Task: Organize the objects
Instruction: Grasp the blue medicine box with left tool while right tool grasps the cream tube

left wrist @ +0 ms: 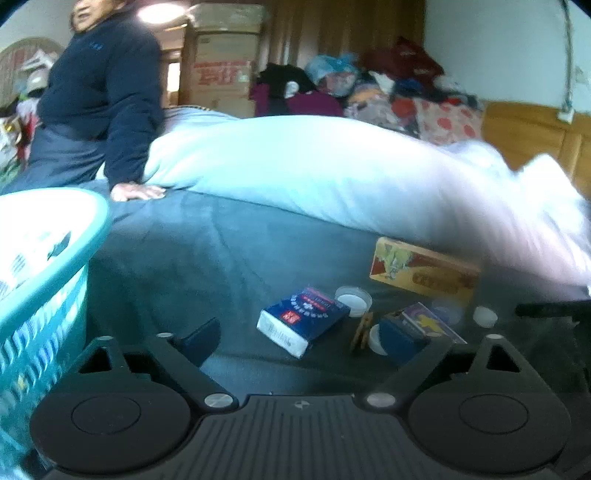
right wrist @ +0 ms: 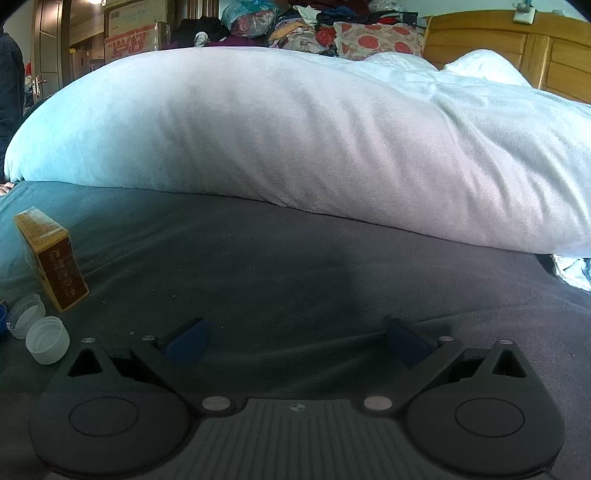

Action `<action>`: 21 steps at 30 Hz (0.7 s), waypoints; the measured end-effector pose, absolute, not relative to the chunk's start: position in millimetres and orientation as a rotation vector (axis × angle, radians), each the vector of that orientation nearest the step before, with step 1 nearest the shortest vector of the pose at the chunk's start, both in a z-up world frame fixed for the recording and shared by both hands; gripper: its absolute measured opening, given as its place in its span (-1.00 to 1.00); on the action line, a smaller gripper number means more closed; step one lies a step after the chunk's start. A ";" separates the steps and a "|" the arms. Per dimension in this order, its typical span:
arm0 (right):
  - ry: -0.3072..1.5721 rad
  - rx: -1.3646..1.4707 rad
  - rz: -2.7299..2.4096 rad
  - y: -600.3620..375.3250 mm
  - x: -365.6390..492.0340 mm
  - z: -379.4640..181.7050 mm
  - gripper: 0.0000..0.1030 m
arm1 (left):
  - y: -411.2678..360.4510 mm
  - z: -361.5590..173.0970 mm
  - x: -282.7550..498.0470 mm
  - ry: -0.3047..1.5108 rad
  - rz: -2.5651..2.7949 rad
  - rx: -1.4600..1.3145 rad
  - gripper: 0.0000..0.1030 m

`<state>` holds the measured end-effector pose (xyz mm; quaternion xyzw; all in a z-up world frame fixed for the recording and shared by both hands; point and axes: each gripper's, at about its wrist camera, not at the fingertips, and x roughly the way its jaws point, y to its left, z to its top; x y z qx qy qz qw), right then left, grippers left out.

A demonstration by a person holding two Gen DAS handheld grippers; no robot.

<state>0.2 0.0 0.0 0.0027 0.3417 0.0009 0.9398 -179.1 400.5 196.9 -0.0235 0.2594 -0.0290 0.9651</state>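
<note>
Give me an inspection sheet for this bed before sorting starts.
Surface: dark sheet on a bed, with a white duvet heaped behind it.
Job's things: blue pack, yellow box, white caps, purple card and other small items, all loose; teal basket at left.
Clutter: clothes pile and cartons beyond the bed.
Grippers: left tongs open, empty; right tongs open, empty.
Cables: one cord on the wall.
Surroundings: a person leans a hand on the bed; wooden headboard.
</note>
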 end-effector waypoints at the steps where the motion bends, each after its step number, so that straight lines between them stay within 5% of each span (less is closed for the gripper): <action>1: 0.698 0.005 0.002 0.0 0.2 0.0 1.00 | 397.4 197.7 -175.0 0.524 -0.072 -0.020 0.66; 8: 0.698 0.006 0.002 0.0 0.1 0.0 1.00 | 379.9 194.6 -125.9 0.535 -0.124 0.158 0.75; 19: 0.697 0.004 0.000 1.3 0.6 1.0 1.00 | 379.2 147.8 -92.2 0.678 -0.164 0.231 0.58; 21: 0.696 0.004 0.000 0.9 -1.6 1.7 1.00 | 380.7 147.4 -89.9 0.679 -0.171 0.222 0.36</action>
